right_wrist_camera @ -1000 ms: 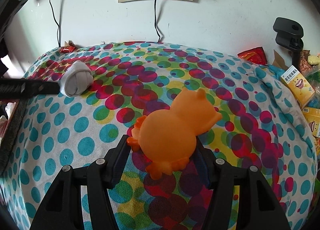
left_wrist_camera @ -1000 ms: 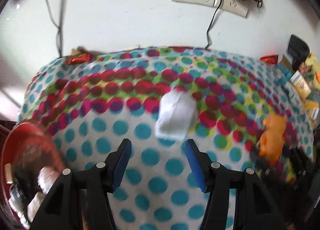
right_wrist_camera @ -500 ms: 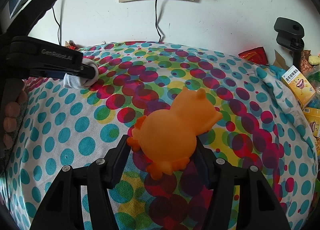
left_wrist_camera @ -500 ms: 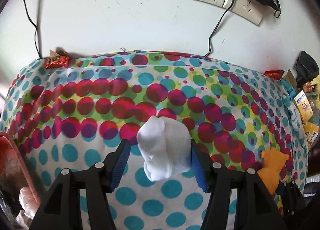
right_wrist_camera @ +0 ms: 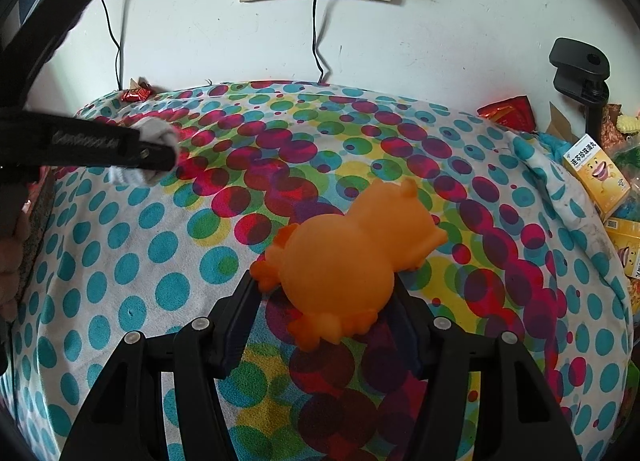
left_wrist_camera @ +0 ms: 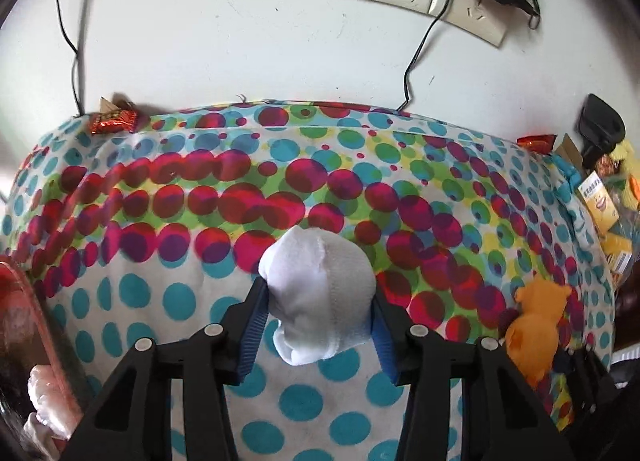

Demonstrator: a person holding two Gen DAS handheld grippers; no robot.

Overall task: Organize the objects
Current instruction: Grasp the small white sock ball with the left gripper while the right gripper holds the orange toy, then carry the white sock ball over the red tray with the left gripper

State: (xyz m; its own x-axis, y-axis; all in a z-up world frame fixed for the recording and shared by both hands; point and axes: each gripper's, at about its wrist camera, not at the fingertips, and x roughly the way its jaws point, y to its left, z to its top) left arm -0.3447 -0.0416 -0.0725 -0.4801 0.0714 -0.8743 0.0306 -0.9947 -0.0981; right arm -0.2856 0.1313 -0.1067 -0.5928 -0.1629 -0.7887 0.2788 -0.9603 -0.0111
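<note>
Since a second ago the left tongs [left_wrist_camera: 318, 317] have come forward and down over the rolled white sock [left_wrist_camera: 320, 297], which then lay loose ahead of them and now sits between the blue pads [left_wrist_camera: 256, 325] — the jaws are closing, both pads already against its sides. In the left wrist view the sock rests on the dotted cloth of the counter [left_wrist_camera: 168, 301]; the orange toy animal [left_wrist_camera: 534, 333] lies near the right edge, and a red snack wrapper [left_wrist_camera: 114, 121] sits at the far left by the wall. In the right wrist view nothing has shifted: the right tongs [right_wrist_camera: 320, 301] are gripping the orange toy animal [right_wrist_camera: 352, 257] by its body, on the counter [right_wrist_camera: 120, 261] — the left tongs [right_wrist_camera: 148, 153] appear at the far left, with the sock [right_wrist_camera: 160, 133] showing above and below one finger.
</note>
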